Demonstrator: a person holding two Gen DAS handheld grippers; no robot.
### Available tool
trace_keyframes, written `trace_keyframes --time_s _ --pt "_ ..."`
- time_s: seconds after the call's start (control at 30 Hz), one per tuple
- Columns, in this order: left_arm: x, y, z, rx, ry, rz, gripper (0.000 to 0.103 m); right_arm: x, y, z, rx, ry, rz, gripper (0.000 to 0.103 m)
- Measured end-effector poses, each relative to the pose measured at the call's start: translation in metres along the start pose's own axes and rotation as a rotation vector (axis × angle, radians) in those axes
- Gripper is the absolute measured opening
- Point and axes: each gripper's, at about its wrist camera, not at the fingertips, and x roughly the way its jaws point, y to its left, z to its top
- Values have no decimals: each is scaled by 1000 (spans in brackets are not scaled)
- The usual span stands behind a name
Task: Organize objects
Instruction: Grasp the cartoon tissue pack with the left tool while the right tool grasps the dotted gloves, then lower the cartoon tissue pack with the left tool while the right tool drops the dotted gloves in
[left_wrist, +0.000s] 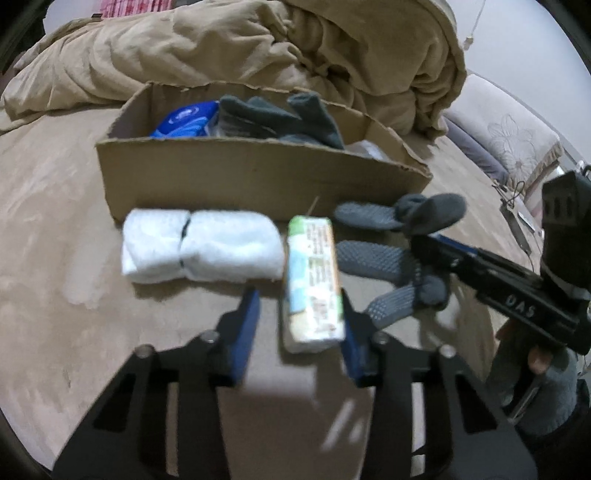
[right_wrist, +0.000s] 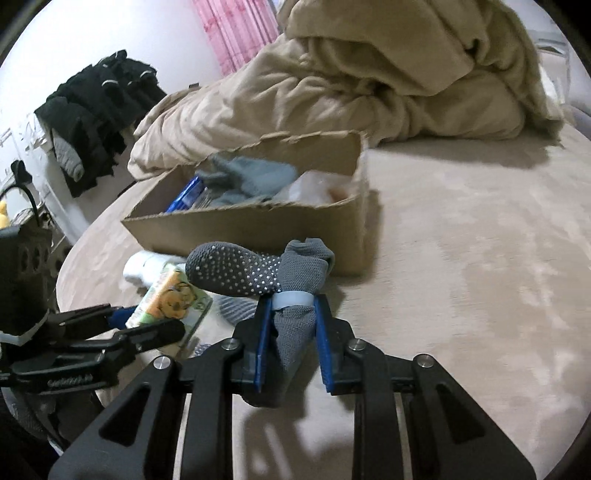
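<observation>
A cardboard box (left_wrist: 258, 173) on the bed holds a blue pack (left_wrist: 186, 118) and dark grey socks (left_wrist: 280, 118); it also shows in the right wrist view (right_wrist: 258, 229). In front of it lie a white rolled towel (left_wrist: 201, 245), a green tissue pack (left_wrist: 314, 280) and grey grip socks (left_wrist: 373, 254). My left gripper (left_wrist: 301, 306) is open around the tissue pack's near end, its right pad touching it. My right gripper (right_wrist: 293, 310) is shut on a grey grip sock bundle (right_wrist: 251, 271) and holds it near the box's front wall. The right gripper also shows in the left wrist view (left_wrist: 436, 247).
A crumpled tan duvet (left_wrist: 295, 48) is heaped behind the box. Dark clothes (right_wrist: 96, 110) hang at the far left by a pink curtain (right_wrist: 236, 33). A pillow with a flower pattern (left_wrist: 509, 136) lies at the right. The tan bedsheet (right_wrist: 480, 258) stretches to the right.
</observation>
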Motion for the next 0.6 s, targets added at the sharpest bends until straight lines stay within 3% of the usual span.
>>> trace_keyframes --time_s 0.13,0.6 --pt "-7 -5 -3 7 -19 -9 26 -14 -1 1 0 -36 9 24" --pt "-62 -5 7 -15 -148 -8 24 -70 22 11 -26 -138 11 24"
